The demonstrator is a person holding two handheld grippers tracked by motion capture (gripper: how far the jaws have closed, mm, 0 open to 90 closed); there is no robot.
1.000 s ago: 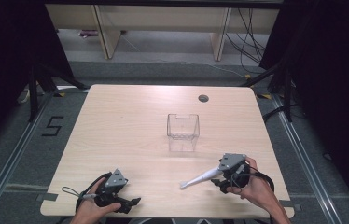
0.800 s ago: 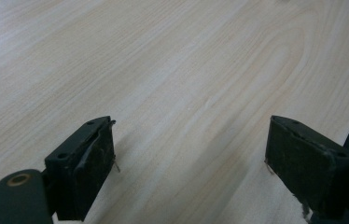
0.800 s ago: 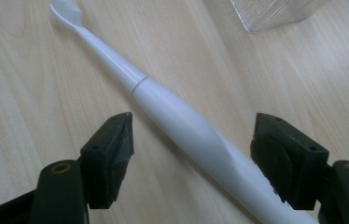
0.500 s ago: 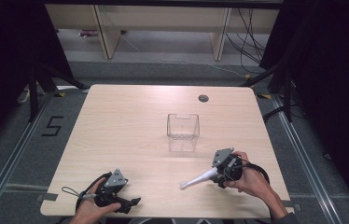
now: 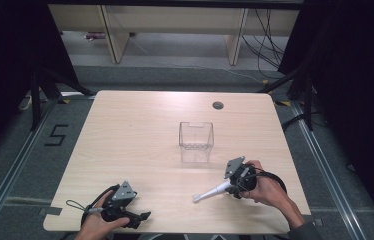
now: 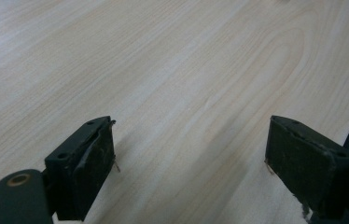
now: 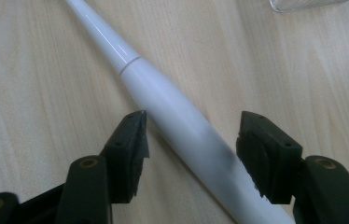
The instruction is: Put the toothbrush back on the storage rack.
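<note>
White tapered plastic electric-toothbrush handle (image 7: 172, 112) lies flat on the pale wood counter (image 5: 140, 130) between the right tongs (image 7: 189, 140), just closing but not yet clamped, so grasp, lift and any drop into the clear plastic box (image 5: 196, 141) remain; left tongs (image 6: 189, 158) apart, idle.

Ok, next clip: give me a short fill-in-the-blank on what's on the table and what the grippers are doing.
1. The white electric toothbrush lies between the jaws of the ____ gripper.
2. The clear container on the table is ____ inside.
3. The left gripper has its jaws ____, with nothing between them.

Missing words: right; empty; open
</note>
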